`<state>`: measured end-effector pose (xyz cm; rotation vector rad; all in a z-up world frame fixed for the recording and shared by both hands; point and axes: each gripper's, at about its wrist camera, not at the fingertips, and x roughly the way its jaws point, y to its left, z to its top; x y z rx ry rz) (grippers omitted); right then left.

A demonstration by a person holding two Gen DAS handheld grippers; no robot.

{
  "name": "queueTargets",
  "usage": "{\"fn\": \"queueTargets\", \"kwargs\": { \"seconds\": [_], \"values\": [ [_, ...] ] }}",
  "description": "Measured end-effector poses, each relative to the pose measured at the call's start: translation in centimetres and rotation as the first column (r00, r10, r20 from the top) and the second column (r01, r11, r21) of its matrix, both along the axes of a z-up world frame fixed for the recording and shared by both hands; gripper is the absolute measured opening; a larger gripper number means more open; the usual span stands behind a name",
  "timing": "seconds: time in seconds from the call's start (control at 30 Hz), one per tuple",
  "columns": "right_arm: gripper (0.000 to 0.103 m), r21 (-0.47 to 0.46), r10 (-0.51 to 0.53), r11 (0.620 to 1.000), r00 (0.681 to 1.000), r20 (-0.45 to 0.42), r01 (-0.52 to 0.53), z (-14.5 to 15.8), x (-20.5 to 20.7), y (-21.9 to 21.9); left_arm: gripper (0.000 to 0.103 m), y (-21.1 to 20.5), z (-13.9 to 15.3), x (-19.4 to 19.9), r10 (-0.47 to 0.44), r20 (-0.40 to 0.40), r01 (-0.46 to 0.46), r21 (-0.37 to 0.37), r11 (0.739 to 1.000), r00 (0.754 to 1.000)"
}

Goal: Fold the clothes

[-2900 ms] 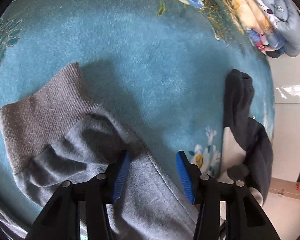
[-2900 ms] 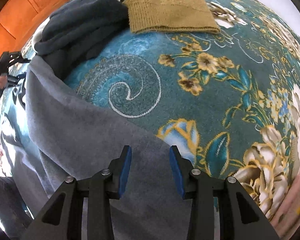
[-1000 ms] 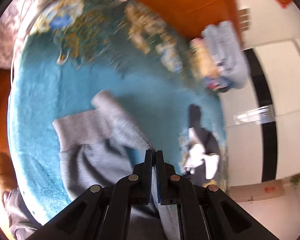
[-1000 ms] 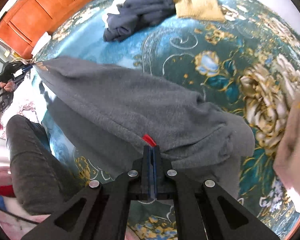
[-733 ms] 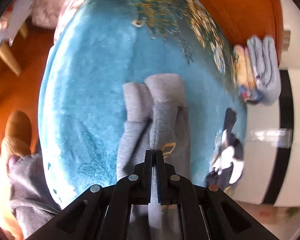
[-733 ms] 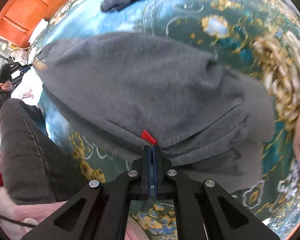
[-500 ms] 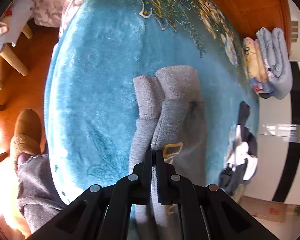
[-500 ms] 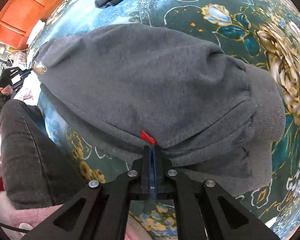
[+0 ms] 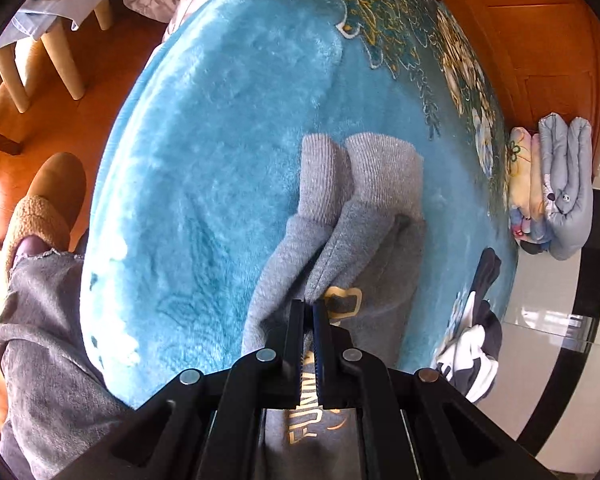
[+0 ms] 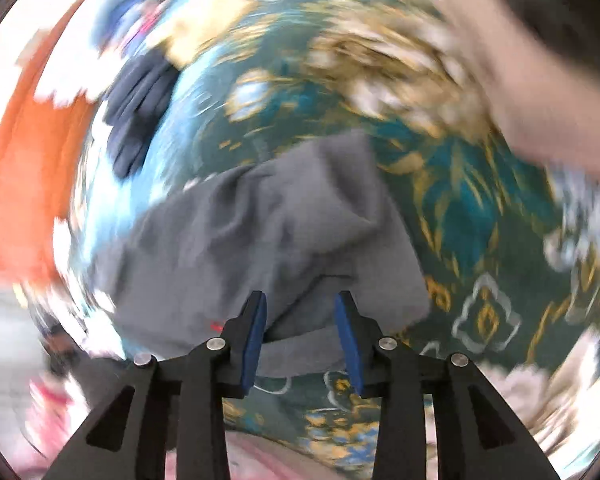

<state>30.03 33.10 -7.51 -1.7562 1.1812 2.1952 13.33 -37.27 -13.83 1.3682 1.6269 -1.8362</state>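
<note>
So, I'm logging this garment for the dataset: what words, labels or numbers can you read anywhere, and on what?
Gold print on the grey sweatshirt, beside the left gripper: partly hidden by the fingers, letters not legible.
Right wrist view: motion-blurred, no text readable; the right gripper is open.

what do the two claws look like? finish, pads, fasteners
Both alike: the left claw and right claw have matte black angular plastic bodies with triangular cutouts, round silver pivot screws, and ribbed blue pads lining the inner finger faces. No cables or markings visible.
</note>
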Motion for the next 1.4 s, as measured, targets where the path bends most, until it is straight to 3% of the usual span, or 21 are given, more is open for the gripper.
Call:
{"fn": "queueTargets", "kwargs": {
  "seconds": [0.1,0.2,0.3,0.33,0.4,0.47,0.57,0.67,0.73,0.87,0.93,1.07,1.13,1.23,1.3,1.4],
  "values": [
    [0.043,-0.166,-0.113,0.98,0.993,-0.026,0.107,-1.6,0.5,0.6,0.006,0.2,0.3,0.0,-0.018,0.011,0.019,-0.044,0.999,1.0],
    [0.055,-0.201,-0.154,0.968,0.988,-0.015,0.148,-2.8,-0.5,0.1,0.007,0.4,0.6,-0.3,-0.054,0.022,0.056,-0.084,0.995,0.998],
    [0.054,-0.181,-0.2,0.962,0.979,0.048,0.206,-4.1,-1.6,-0.4,0.007,0.8,1.0,-0.6,-0.091,0.028,0.093,-0.123,0.988,0.996],
    [0.051,-0.184,-0.224,0.955,0.973,0.058,0.231,-4.3,-1.7,-0.5,0.007,0.9,1.1,-0.7,-0.099,0.025,0.102,-0.131,0.986,0.995],
    [0.006,-0.19,-0.232,0.952,0.971,0.062,0.24,-3.9,-2.1,-0.7,0.004,1.0,1.3,-0.9,-0.111,0.018,0.113,-0.146,0.983,0.994],
    [0.006,-0.179,-0.193,0.964,0.981,0.027,0.195,-2.3,-2.6,-1.2,0.004,1.0,2.2,-0.8,-0.109,-0.02,0.104,-0.186,0.977,0.994],
    [0.006,-0.145,-0.132,0.983,0.986,-0.102,0.117,2.5,-2.1,-1.8,0.004,1.2,3.8,-0.5,-0.097,-0.097,0.07,-0.255,0.964,0.991],
    [0.006,-0.097,-0.081,0.993,0.979,-0.188,0.064,6.1,-0.5,-2.2,0.004,0.9,3.7,-0.1,-0.068,-0.077,0.046,-0.258,0.965,0.995],
    [0.006,-0.074,-0.067,0.996,0.989,-0.132,0.057,5.2,1.0,-2.3,0.004,0.8,3.3,-0.2,-0.068,-0.033,0.058,-0.25,0.967,0.997],
    [0.006,-0.079,-0.125,0.988,0.988,0.088,0.132,-1.8,2.7,-2.2,0.004,0.9,2.8,-0.5,-0.1,0.037,0.106,-0.261,0.959,0.994],
    [0.006,-0.094,-0.141,0.984,0.982,0.129,0.154,-3.5,3.1,-2.3,0.004,1.1,2.8,-0.6,-0.113,0.059,0.125,-0.278,0.952,0.992],
    [0.007,-0.096,-0.124,0.986,0.985,0.123,0.136,-3.3,3.0,-2.1,0.004,1.4,2.5,-0.9,-0.112,0.099,0.136,-0.278,0.951,0.989],
    [0.01,-0.084,-0.105,0.99,0.988,0.114,0.115,-3.0,2.7,-2.0,0.004,1.4,2.4,-0.9,-0.117,0.102,0.141,-0.279,0.95,0.988],
    [0.025,-0.082,-0.063,0.994,0.995,0.075,0.069,-2.0,2.8,-1.7,0.004,1.6,2.3,-0.8,-0.122,0.106,0.147,-0.277,0.949,0.987],
    [0.048,-0.053,-0.051,0.997,0.998,0.04,0.053,-1.1,3.2,-1.0,0.004,1.7,2.4,-0.9,-0.127,0.11,0.153,-0.281,0.948,0.986],
    [0.056,-0.003,-0.104,0.995,0.995,-0.004,0.104,-0.4,4.0,1.4,0.004,2.0,2.5,-0.9,-0.14,0.117,0.169,-0.291,0.942,0.983]
  ]
}}
